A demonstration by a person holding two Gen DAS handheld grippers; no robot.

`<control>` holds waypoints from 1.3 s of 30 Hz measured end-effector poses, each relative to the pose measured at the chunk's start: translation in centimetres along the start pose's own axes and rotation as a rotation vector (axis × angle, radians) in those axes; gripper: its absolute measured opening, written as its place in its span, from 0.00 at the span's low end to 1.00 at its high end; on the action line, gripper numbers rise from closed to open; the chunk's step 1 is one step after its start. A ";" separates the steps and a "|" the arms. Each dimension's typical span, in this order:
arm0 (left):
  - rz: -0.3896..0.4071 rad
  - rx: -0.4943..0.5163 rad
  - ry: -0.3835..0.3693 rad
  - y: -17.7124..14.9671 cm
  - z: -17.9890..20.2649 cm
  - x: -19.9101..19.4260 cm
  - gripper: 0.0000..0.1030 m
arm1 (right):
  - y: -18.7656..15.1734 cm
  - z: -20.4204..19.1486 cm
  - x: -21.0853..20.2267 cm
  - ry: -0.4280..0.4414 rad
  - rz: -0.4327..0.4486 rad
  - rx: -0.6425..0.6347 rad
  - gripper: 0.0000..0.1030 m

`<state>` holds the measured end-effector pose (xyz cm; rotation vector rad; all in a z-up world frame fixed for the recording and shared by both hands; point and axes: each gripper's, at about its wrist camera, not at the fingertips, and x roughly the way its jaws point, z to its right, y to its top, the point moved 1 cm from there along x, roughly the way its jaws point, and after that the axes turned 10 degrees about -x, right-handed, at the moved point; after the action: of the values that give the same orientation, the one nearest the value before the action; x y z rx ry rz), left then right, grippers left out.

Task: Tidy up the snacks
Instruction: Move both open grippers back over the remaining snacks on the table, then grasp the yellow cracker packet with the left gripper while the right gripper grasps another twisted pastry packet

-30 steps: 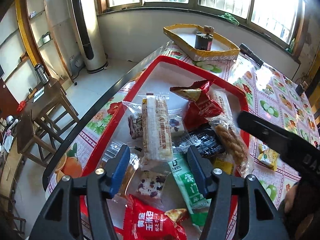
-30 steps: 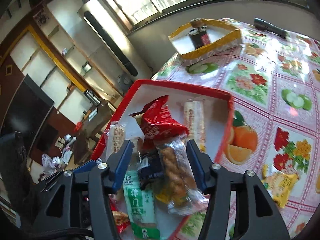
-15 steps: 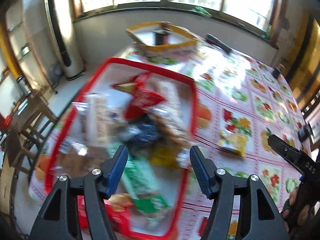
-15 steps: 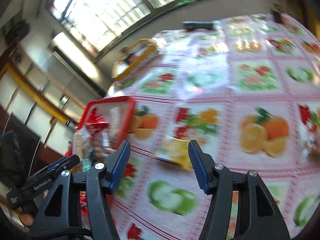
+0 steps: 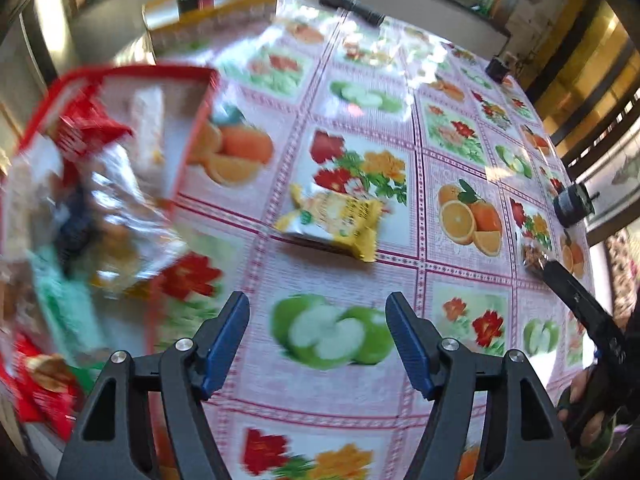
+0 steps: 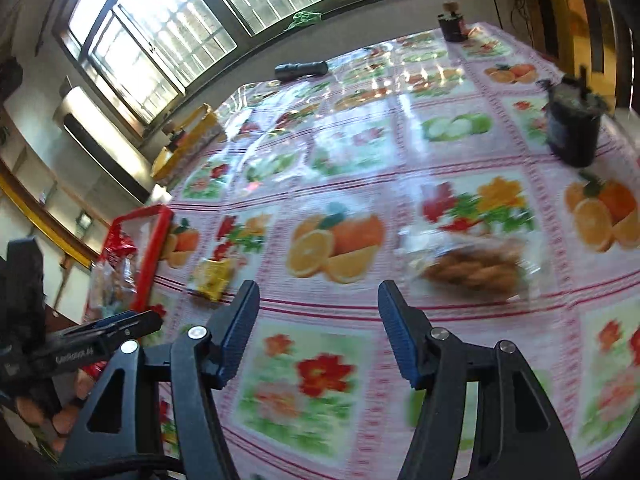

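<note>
A red tray [image 5: 192, 136] full of snack packets sits at the left of the table; it also shows in the right wrist view [image 6: 154, 252]. A yellow snack packet [image 5: 332, 220] lies on the tablecloth beyond my left gripper [image 5: 316, 324], which is open and empty above the cloth. The packet also shows in the right wrist view [image 6: 212, 276]. A clear packet of brown twists [image 6: 472, 268] lies ahead and to the right of my right gripper [image 6: 318, 316], which is open and empty.
A yellow tray [image 5: 208, 12] with a dark jar stands at the far left end. A black torch [image 6: 302, 70] lies near the window side. A dark jar [image 6: 572, 128] stands at the right, another [image 6: 452, 26] at the far corner.
Both grippers have swung right, away from the red tray. The left now faces the yellow packet, the right the packet of twists. Both stay open.
</note>
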<state>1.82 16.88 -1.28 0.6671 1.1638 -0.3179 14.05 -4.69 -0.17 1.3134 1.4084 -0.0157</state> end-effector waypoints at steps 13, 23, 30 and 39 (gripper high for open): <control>-0.082 -0.417 -0.047 3.7 0.4 4.2 0.68 | 1.3 4.9 -1.6 -0.028 -0.008 -0.081 0.62; -0.013 -0.273 0.143 4.7 4.4 5.8 0.71 | 1.9 3.8 0.6 0.074 -0.129 -0.399 0.64; 0.058 -0.075 0.172 4.1 5.5 5.6 0.37 | 1.4 4.1 1.1 0.079 -0.175 -0.501 0.65; 0.056 0.031 0.118 1.9 4.6 4.2 0.36 | 1.4 3.2 3.5 -0.051 -0.277 -0.673 0.69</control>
<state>7.92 15.89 -3.46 0.7520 1.2519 -0.2521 18.17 -3.94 -2.85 0.5576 1.3748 0.2199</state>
